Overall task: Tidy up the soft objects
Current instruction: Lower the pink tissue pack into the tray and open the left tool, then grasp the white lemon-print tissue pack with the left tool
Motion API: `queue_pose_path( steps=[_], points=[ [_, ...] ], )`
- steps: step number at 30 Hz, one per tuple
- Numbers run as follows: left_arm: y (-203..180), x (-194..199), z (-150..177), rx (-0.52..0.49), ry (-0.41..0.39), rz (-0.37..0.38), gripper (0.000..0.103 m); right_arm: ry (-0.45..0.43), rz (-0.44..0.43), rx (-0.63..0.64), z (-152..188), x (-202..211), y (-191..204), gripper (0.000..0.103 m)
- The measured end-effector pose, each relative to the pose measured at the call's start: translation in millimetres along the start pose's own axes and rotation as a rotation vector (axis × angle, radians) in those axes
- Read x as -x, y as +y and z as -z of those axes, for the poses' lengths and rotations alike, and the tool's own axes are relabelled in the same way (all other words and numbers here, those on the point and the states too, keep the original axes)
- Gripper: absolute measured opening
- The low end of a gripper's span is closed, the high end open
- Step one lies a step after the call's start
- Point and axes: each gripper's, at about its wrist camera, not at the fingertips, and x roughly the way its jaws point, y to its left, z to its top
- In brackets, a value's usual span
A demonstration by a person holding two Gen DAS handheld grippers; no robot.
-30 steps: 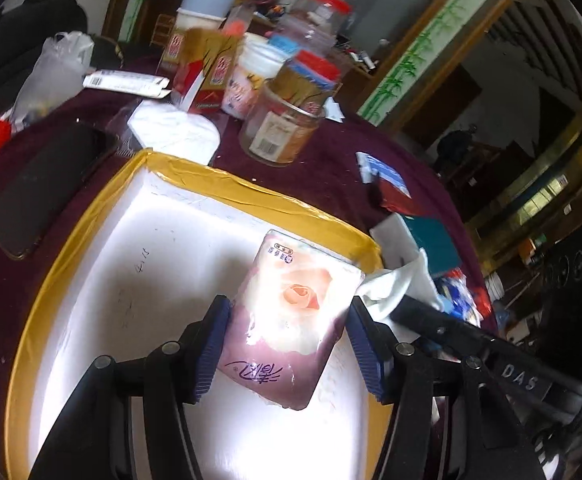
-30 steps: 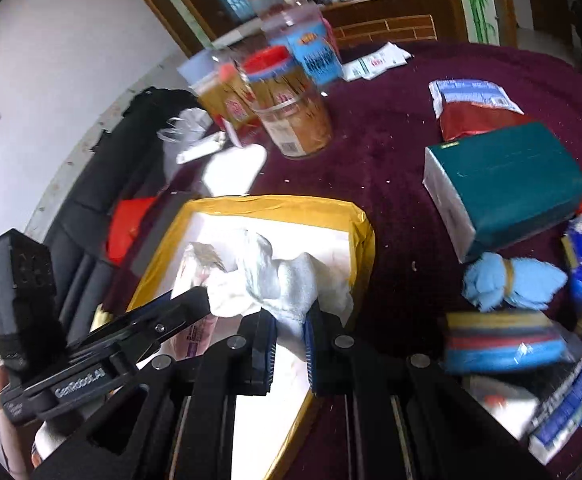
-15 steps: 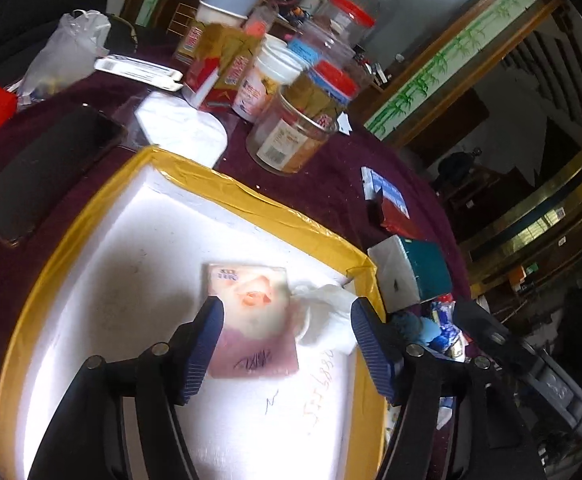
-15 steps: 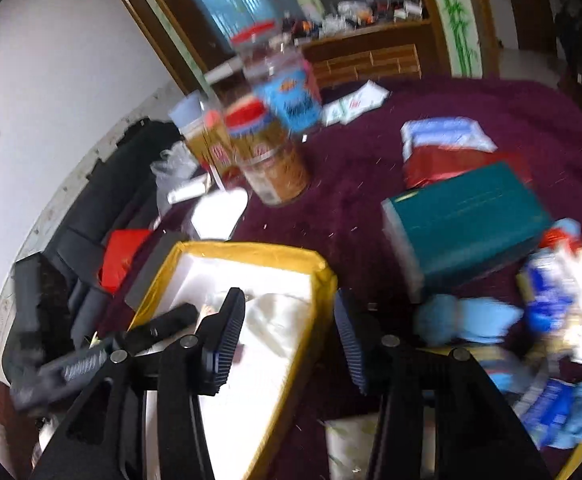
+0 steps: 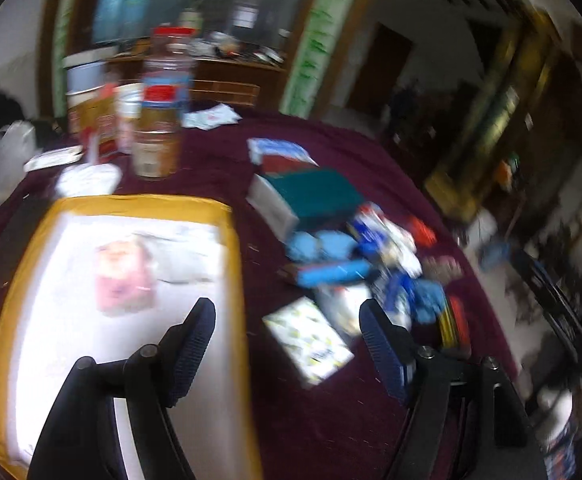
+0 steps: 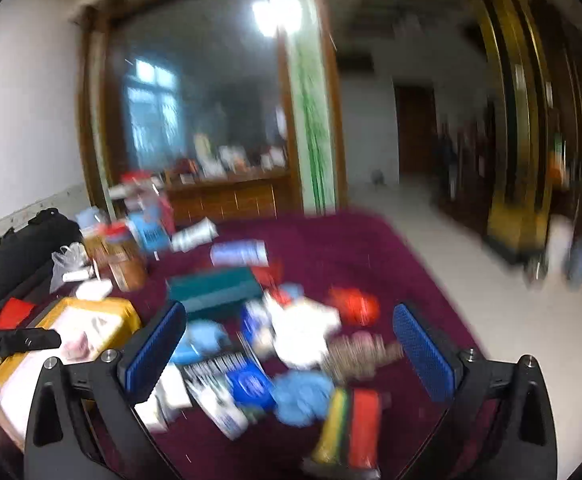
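Observation:
A white box with yellow taped rim lies on the maroon table; it also shows in the right wrist view. Inside it lie a pink tissue pack and a white cloth. My left gripper is open and empty, over the box's right edge, near a patterned white pack. My right gripper is open and empty above a blurred pile: blue cloths, a white cloth, packets. A teal tissue box lies beside the pile.
Jars and cartons stand at the table's back left. A dark phone lies left of the box. A red and yellow sponge stack lies at the front. The table's right edge drops to a tiled floor.
Both grippers let go of the pink pack and the white cloth in the box, opened, and swung right toward the pile. Both views are now motion-blurred.

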Motion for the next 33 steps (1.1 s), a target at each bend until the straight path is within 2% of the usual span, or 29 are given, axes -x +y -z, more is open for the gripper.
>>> queue_pose_path(
  steps=[4, 7, 8, 11, 14, 16, 18, 19, 22, 25, 29, 33],
  points=[
    [-29, -23, 16, -0.065, 0.068, -0.041, 0.078, 0.075, 0.048, -0.09, 25, -24, -42, 0.103],
    [-44, -47, 26, -0.129, 0.109, -0.132, 0.078, 0.098, 0.061, -0.138, 47, -35, -63, 0.103],
    [-46, -52, 28, -0.147, 0.116, -0.149, 0.078, 0.148, 0.056, -0.168, 49, -40, -68, 0.103],
    [-53, -73, 26, -0.236, 0.142, -0.214, 0.078, 0.149, 0.016, -0.243, 52, -43, -81, 0.103],
    [-51, -101, 25, -0.281, 0.217, -0.274, 0.078, 0.171, 0.003, -0.269, 56, -48, -84, 0.103],
    [-50, -110, 20, -0.254, 0.23, -0.254, 0.083, 0.166, -0.003, -0.27, 56, -46, -83, 0.103],
    [-50, -118, 19, -0.245, 0.253, -0.263, 0.083, 0.169, -0.011, -0.265, 57, -46, -81, 0.103],
    [-50, -120, 20, -0.242, 0.26, -0.261, 0.074, 0.171, -0.013, -0.263, 57, -47, -81, 0.103],
    [-57, -116, 29, -0.276, 0.247, -0.237, 0.062, 0.182, -0.015, -0.26, 57, -47, -80, 0.103],
    [-65, -99, 42, -0.289, 0.253, -0.187, 0.061, 0.185, -0.018, -0.268, 58, -46, -82, 0.103],
    [-71, -79, 58, -0.284, 0.238, -0.158, 0.063, 0.194, -0.03, -0.292, 58, -47, -86, 0.103],
    [-75, -92, 63, -0.271, 0.253, -0.173, 0.066, 0.2, -0.033, -0.316, 58, -48, -90, 0.103]
  ],
)
